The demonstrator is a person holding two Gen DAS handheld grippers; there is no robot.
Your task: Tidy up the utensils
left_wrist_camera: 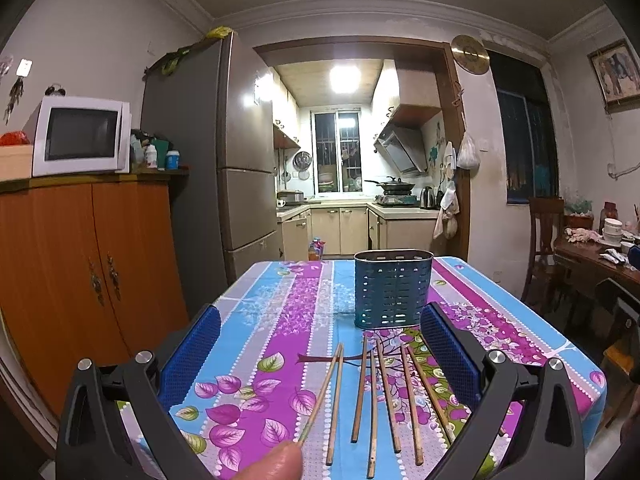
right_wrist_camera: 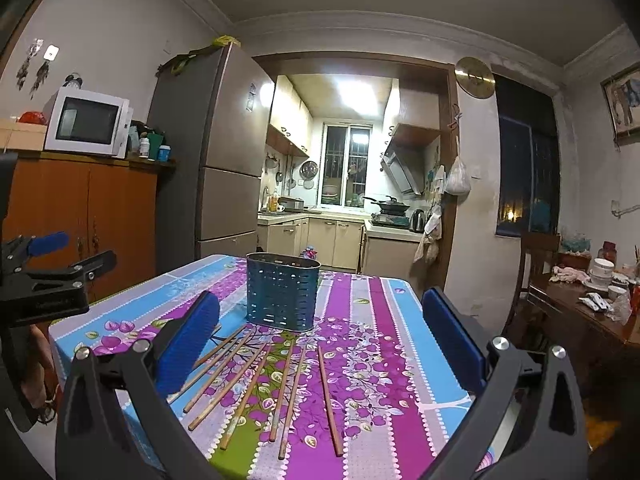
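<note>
Chopsticks lie loose in a fan on the worktop, just in front of the blue perforated holder, which I judge empty as far as its rim shows. Nothing is sorted yet, so I have every stick left to move. My left tool and right tool both gape wide, gripping nothing

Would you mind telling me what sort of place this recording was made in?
Most likely the dining area of a home, open to a small kitchen. A table with a floral tablecloth holds chopsticks and a blue utensil holder; a microwave sits on a cabinet beside a refrigerator.
</note>
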